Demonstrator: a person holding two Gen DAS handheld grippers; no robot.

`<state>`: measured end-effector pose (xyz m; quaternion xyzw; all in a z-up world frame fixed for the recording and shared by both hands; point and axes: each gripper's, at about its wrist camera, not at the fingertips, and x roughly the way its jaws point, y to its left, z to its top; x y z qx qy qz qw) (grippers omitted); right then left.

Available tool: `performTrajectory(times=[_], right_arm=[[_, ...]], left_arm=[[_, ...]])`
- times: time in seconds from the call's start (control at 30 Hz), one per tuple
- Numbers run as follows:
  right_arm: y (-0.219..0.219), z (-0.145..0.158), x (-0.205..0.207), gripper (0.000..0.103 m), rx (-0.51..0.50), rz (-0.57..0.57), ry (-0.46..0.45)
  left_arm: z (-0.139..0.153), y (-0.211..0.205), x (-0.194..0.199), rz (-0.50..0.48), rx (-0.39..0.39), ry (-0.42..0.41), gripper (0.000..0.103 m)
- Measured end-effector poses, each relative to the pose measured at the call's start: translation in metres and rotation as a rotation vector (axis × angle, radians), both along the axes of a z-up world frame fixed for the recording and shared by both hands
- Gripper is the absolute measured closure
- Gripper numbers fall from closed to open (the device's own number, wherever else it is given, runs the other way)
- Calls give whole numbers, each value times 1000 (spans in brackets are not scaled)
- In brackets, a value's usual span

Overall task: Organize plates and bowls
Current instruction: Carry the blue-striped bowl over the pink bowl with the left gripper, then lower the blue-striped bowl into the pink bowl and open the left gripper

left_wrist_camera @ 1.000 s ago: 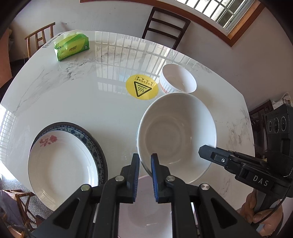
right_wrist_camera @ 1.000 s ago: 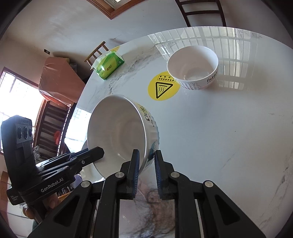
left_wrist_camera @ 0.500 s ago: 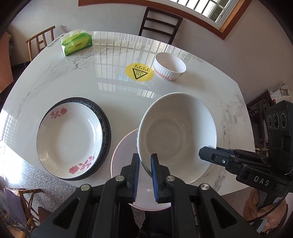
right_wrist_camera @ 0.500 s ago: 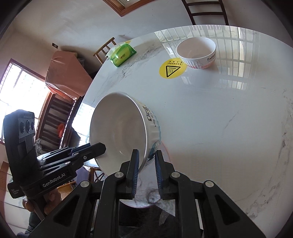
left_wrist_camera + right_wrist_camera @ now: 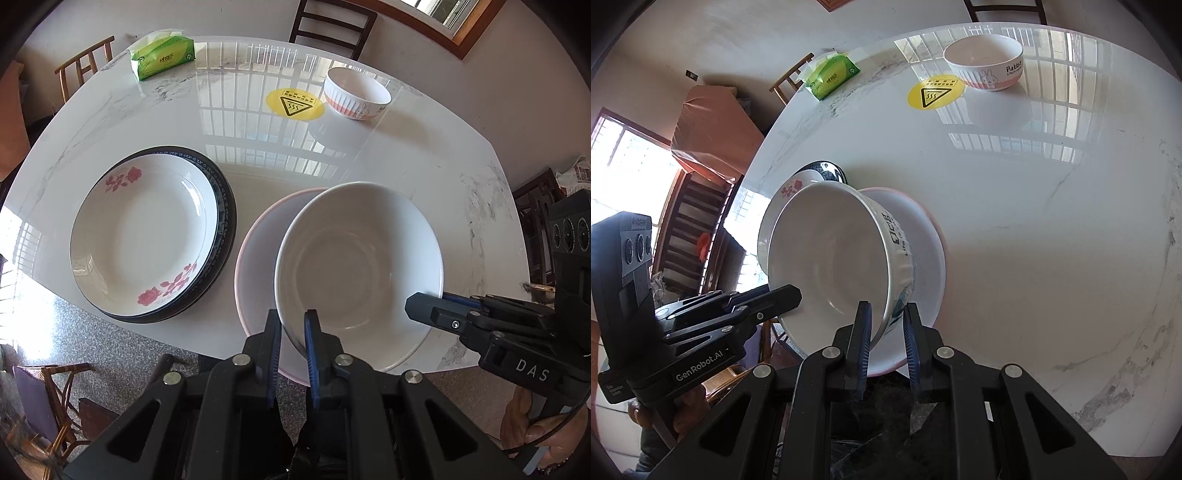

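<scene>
Both grippers hold a large white bowl point(image 5: 358, 266) by its rim, lifted above the table. My left gripper point(image 5: 292, 325) is shut on the near rim. My right gripper point(image 5: 886, 325) is shut on the opposite rim; it also shows in the left wrist view point(image 5: 428, 306). The bowl point(image 5: 831, 266) hangs over a pale pink-rimmed plate point(image 5: 255, 266) near the table's front edge. A rose-patterned white plate point(image 5: 144, 232) sits on a dark blue-rimmed plate point(image 5: 225, 214) to the left. A small rabbit-print bowl point(image 5: 356, 94) stands at the back right.
The white marble table point(image 5: 424, 158) carries a yellow warning sticker point(image 5: 294, 104) and a green tissue pack point(image 5: 162, 59) at the back left. Chairs point(image 5: 332, 22) stand around the table. The table's front edge is close below the grippers.
Both grippers have risen and drawn back with the large bowl. The whole table and the pink-rimmed plate under the bowl have come into view.
</scene>
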<state>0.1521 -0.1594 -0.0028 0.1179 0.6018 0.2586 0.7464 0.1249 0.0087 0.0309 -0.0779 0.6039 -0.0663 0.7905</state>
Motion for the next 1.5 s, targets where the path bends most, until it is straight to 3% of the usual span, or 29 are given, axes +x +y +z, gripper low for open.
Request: performTrajectory(times=[0.87,1.37,1.5], right_arm=[[8,-20,3,86,-58,11,50],[18,-15,-2,83,-125,23,-9],[21,-14,-3,77,-122,26,-16]], left_arm=[[-22,2,4,4,6,63,90],[-23,3,2,9,-13,68,86],[-23,3,2,7,-13,66,84]])
